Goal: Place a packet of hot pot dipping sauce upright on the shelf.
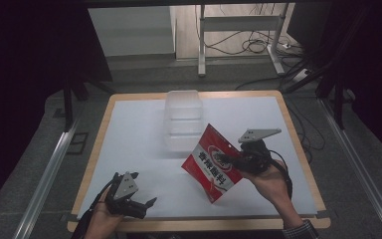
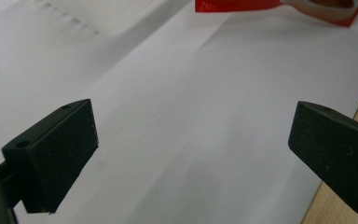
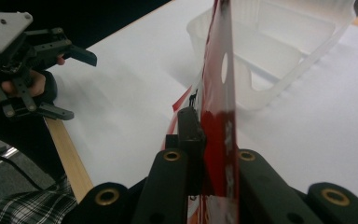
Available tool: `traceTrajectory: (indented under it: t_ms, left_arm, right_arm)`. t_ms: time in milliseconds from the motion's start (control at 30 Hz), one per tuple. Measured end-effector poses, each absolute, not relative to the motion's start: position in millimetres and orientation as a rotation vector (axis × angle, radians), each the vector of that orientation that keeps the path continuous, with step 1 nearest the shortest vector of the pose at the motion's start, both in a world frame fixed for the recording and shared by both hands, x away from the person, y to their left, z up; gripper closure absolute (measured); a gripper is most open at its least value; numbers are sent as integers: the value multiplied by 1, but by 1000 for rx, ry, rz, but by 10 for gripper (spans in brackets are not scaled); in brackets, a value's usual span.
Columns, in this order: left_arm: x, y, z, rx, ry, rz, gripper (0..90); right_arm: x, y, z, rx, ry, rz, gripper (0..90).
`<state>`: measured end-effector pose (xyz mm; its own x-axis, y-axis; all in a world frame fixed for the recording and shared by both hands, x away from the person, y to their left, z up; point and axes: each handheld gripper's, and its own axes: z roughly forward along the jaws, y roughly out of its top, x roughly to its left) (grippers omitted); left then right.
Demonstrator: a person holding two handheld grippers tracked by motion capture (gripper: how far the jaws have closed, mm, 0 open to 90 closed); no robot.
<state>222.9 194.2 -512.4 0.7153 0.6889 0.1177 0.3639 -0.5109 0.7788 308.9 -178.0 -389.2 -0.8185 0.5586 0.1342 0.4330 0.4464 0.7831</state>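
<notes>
White desk (image 1: 144, 149) under dim light: your right tongs (image 1: 234, 160) pinch the red snack pouch (image 1: 213, 162) by its edge, aloft just short of the clear plastic container (image 1: 183, 119). Left tongs (image 1: 138, 203) rest spread, empty. Thin grip; a swing could slip the pouch free.

This looks like a lab or test room set up for recording, not a home. A wood-edged table (image 1: 92, 164) with a plain white sheet on top stands on grey carpet, with metal rails (image 1: 45, 179) running along the floor on both sides. Behind it a white metal frame on legs (image 1: 238, 30) stands among loose black cables (image 1: 258, 45) and a power strip (image 1: 283, 46) on the floor. Dark curtains or panels close off both sides. The room is dim, with the table the brightest spot.
</notes>
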Motion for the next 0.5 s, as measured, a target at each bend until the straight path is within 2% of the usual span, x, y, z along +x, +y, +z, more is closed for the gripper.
traceTrajectory:
  t_ms: [500]
  left_arm:
    - [223,195,-512,2140,803,538,13]
  right_arm:
    - [321,-190,-353,850,2465,1242,873]
